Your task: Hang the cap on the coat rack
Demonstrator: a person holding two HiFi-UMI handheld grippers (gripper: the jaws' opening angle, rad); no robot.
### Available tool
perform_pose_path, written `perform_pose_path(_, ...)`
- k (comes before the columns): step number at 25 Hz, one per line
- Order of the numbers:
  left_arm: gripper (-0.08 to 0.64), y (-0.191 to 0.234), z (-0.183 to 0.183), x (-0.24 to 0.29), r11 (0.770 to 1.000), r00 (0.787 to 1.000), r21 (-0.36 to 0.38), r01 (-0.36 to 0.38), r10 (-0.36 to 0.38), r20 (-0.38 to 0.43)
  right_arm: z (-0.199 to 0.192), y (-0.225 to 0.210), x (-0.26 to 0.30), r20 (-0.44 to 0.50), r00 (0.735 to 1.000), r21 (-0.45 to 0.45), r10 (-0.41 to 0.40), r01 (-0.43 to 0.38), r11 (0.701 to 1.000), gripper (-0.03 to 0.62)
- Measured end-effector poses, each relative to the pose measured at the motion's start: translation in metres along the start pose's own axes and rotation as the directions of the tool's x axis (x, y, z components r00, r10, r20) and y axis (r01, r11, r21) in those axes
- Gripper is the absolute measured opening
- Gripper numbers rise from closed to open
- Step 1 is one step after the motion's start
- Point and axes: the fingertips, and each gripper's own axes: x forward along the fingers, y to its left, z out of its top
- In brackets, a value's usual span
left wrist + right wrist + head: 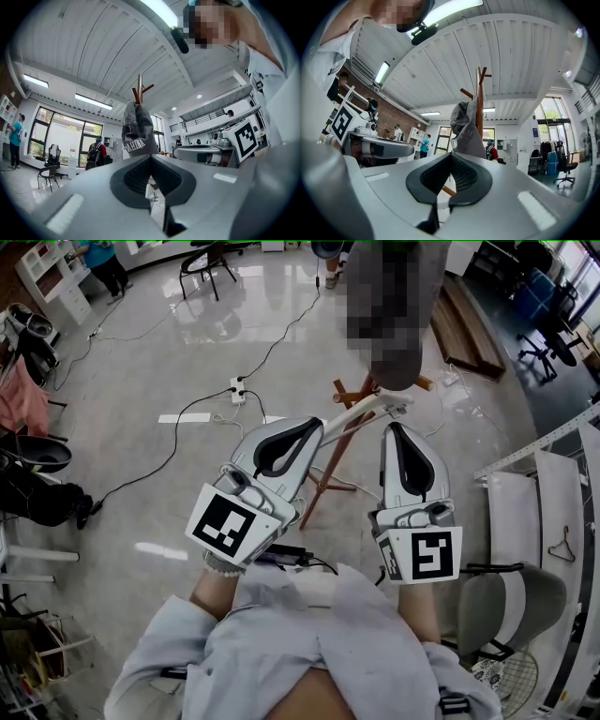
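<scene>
A dark grey cap (396, 329) hangs at the top of the wooden coat rack (330, 468), straight ahead of me. In the left gripper view the cap (137, 132) shows white lettering and drapes from the rack's pegs (139, 93). The right gripper view shows the cap (466, 127) from its other side, against the pole (479, 105). My left gripper (313, 430) and right gripper (394, 430) point up at the rack side by side, a short way below the cap. Both are shut with nothing between the jaws (151, 158) (451, 156).
A power strip (236, 388) with cables lies on the glossy floor beyond the rack. A grey chair (506, 604) stands at my right, with a white shelf (548, 493) behind it. Clothing and racks (26, 399) line the left. People stand far off.
</scene>
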Motion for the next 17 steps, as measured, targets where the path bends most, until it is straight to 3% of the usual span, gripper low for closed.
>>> perform_pose_path(17,0.003,0.0052,-0.0018,0.0017,1.000,1.000,-0.006,-0.001,0.001,-0.001,-0.0032,0.0018,0.0061,-0.009,1.000,0.003,0.003,-0.003,1.000,0.006)
